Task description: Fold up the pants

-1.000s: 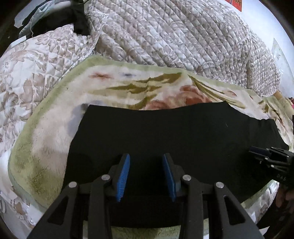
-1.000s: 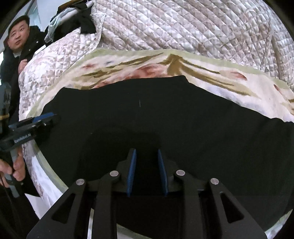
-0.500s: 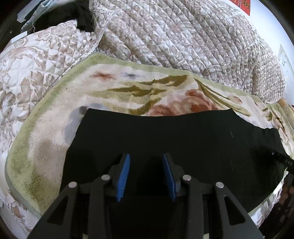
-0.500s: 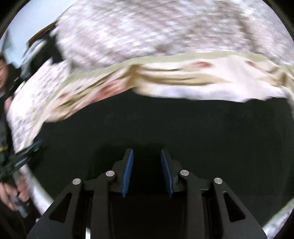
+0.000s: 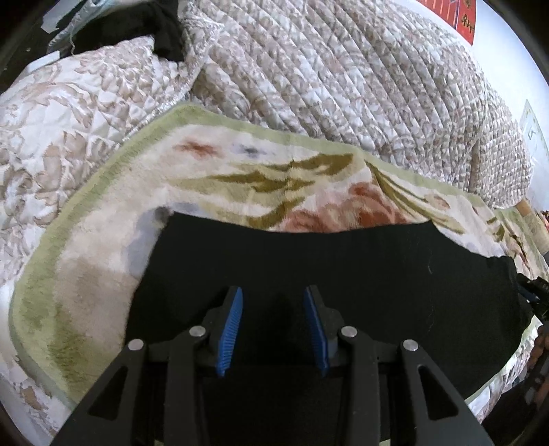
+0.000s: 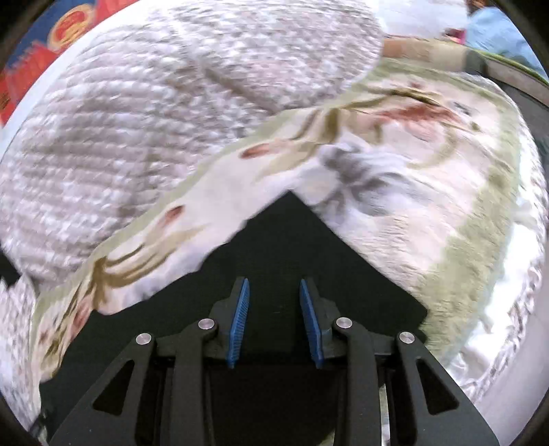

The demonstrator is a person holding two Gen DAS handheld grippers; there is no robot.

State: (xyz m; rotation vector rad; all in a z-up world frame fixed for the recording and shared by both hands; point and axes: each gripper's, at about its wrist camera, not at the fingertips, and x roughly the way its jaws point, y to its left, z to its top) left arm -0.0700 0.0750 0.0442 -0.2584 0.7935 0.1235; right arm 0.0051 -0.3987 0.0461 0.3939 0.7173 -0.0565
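Observation:
Black pants (image 5: 343, 267) lie flat on a floral fleece blanket (image 5: 103, 247). In the left wrist view my left gripper (image 5: 273, 293) is open and empty, hovering over the pants a little in from their left end. In the right wrist view my right gripper (image 6: 273, 284) is open and empty over a corner end of the pants (image 6: 288, 247), which points away from me. The right wrist view is blurred by motion. A bit of the right gripper (image 5: 535, 291) shows at the right edge of the left wrist view.
A quilted beige-and-white bedspread (image 5: 343, 75) is bunched behind the blanket and also shows in the right wrist view (image 6: 137, 113). Dark clothing (image 5: 164, 31) lies at the far left corner. The blanket's green border (image 6: 473, 260) runs along the right.
My right gripper has swung quickly rightward along the pants, from their middle to a corner end, and opened slightly wider. My left gripper stayed open and shifted slightly back from the pants' far edge.

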